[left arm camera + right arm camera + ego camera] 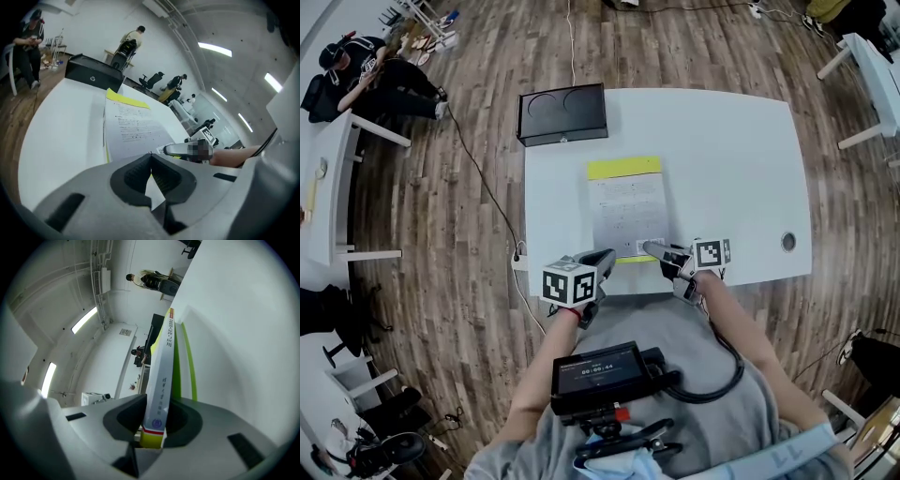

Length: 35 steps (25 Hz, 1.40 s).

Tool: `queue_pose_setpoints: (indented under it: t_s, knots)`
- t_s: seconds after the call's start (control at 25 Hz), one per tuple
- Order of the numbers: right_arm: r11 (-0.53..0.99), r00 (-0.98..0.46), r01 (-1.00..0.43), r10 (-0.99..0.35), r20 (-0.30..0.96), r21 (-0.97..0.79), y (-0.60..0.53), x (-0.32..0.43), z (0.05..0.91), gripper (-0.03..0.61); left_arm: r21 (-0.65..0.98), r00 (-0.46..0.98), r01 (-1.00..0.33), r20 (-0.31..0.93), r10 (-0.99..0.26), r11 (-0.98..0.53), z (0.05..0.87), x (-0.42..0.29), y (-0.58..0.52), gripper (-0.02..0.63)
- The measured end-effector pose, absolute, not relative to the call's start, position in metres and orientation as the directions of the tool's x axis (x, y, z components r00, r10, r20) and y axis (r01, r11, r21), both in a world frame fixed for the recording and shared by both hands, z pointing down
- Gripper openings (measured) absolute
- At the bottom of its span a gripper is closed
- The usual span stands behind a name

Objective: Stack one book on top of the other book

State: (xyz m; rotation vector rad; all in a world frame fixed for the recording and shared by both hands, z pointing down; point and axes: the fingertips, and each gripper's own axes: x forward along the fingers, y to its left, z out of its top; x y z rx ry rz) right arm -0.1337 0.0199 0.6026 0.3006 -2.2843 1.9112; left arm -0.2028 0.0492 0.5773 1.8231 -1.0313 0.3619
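- A person (366,70) sits at a desk at the far left, well away from the table (741,159).
- A black box (562,112) sits on the table's far left corner, apart from the books.
- The left gripper (605,255) hovers at the near edge of the table, just beside the near left corner of the books. Its own view shows the jaws pressed together with nothing between them (151,155).
- The top book (626,211), grey-white with lines of print on its cover, lies flat in the middle of the table. A yellow band shows at its far end.
- The lower book (176,373) lies under it, and only thin yellow-green strips show along the edges. The stack is already made.
- The right gripper (652,248) is at the near right corner of the top book. In its own view the jaws (157,414) are clamped on that book's edge, where a white spine with a red stripe and a yellow end stands between the pads.
- A small round hole (787,241) sits in the table near its right edge.
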Motion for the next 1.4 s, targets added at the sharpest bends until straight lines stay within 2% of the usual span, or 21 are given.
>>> queue_pose_setpoints:
  t_s: [0.52, 0.96, 1.04, 1.24, 1.4]
  knots:
    - [0.193, -0.893, -0.448, -0.044, 0.448, -0.873, 0.021, -0.134, 0.614, 0.094, 0.606, 0.599, -0.776, 0.620, -0.507, -0.174, 0.567, -0.203, 0.056, 0.018]
    - [0.296, -0.776, -0.612, -0.043, 0.630, -0.733, 0.025, -0.133, 0.617, 0.125, 0.607, 0.600, -0.774, 0.611, -0.516, -0.180, 0.559, -0.214, 0.052, 0.018]
    - [0.313, -0.764, -0.622, -0.043, 0.644, -0.718, 0.024, -0.133, 0.616, 0.139, 0.605, 0.599, -0.775, 0.611, -0.517, -0.183, 0.558, -0.215, 0.050, 0.018]
    - [0.380, -0.739, -0.631, -0.027, 0.674, -0.677, 0.029, -0.137, 0.611, 0.227, 0.603, 0.600, -0.776, 0.612, -0.515, -0.187, 0.556, -0.216, 0.050, 0.018]
    - [0.447, -0.690, -0.646, 0.005, 0.724, -0.619, 0.034, -0.136, 0.614, 0.246, 0.596, 0.601, -0.779, 0.619, -0.505, -0.196, 0.558, -0.216, 0.052, 0.018]
